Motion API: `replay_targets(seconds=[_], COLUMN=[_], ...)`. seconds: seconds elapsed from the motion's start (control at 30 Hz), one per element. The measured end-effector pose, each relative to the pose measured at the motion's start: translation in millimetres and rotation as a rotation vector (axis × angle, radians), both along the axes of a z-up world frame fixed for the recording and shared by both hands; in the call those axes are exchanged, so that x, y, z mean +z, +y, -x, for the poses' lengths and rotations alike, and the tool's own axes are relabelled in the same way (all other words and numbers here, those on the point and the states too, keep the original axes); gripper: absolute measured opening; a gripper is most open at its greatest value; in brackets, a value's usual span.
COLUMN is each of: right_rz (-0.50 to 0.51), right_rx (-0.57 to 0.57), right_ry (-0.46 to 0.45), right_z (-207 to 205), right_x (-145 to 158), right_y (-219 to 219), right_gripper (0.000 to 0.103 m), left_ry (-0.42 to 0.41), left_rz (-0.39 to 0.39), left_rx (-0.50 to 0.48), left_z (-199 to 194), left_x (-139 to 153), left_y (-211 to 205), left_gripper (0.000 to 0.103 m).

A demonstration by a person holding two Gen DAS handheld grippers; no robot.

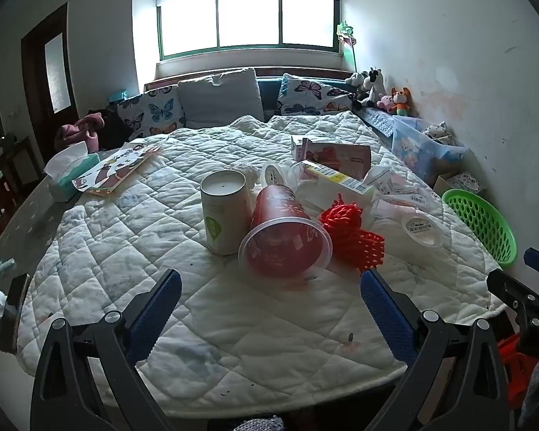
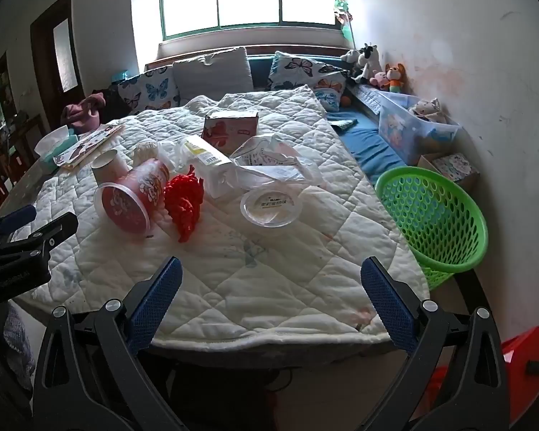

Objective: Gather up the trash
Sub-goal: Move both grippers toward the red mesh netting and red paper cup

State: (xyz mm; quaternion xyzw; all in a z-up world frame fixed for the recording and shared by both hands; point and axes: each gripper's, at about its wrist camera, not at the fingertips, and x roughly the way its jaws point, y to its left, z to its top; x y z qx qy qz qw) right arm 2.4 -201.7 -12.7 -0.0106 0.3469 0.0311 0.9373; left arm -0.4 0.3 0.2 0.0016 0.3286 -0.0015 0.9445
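On left wrist view: left gripper point(image 1: 271, 287) wide open, empty. Red cup point(image 1: 285, 233) lies on its side on the quilt point(image 1: 125, 251), just ahead between the fingers, mouth toward camera. Red mesh point(image 1: 355, 233) partly hidden behind it; green basket point(image 1: 485, 226) cut by the quilt edge. Right wrist view: right gripper point(image 2: 271, 280) open, empty. Clear lid point(image 2: 271, 205) ahead, apart from fingers; print unreadable. Green basket point(image 2: 434, 215) right, off the quilt.
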Motion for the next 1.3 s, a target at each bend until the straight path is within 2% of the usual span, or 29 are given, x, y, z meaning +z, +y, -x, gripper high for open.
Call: replay_targets(seconds=[1.3], right_rz=[-0.004], right_rx=[0.002], right_ry=[0.010], right_z=[-0.6], right_x=[-2.2], right_y=[0.7], right_gripper=[0.099], left_ry=[0.005], left_rz=[-0.020], left_rx=[0.004], left_z=[-0.6], left_x=[-4.1], left_y=[2.6], left_gripper=[0.097])
